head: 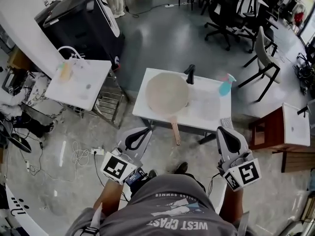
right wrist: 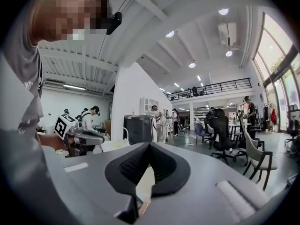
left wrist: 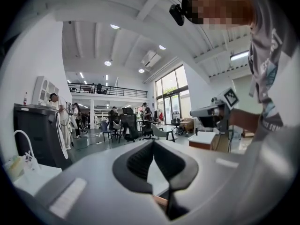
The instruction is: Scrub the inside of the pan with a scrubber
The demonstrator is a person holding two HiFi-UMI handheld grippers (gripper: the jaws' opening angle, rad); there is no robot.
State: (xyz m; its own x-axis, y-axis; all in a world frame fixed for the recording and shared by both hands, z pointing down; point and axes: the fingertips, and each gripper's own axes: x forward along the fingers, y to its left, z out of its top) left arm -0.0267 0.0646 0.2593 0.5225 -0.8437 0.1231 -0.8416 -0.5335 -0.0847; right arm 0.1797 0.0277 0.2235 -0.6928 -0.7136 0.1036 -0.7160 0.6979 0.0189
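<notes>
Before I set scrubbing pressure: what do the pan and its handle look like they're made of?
The pan is pale beige and matte inside, probably a ceramic-style coating over metal, though that's a guess. Its handle is tan-brown like wood, possibly wood-look plastic.
</notes>
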